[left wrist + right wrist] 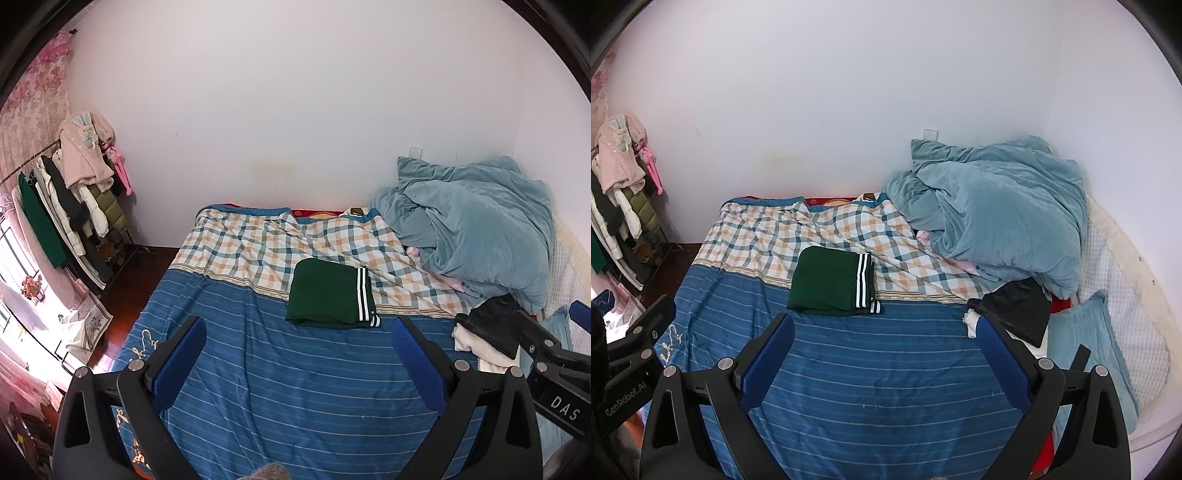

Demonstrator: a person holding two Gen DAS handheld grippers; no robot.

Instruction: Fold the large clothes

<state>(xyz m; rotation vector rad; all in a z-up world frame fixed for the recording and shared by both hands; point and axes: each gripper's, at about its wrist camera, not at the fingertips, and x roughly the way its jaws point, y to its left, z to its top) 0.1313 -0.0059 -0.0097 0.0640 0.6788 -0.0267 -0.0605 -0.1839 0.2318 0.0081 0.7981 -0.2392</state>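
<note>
A dark green garment with white stripes lies folded into a neat rectangle on the bed, where the blue striped cover meets the checked part. My left gripper is held above the striped cover, short of the garment, open and holding nothing. My right gripper hovers likewise nearer than the garment, open and empty. A black and white pile of clothes lies to the right on the bed.
A crumpled light blue duvet fills the bed's far right corner by the white wall. A blue pillow lies at the right edge. A clothes rack with hanging coats stands left of the bed, over dark wooden floor.
</note>
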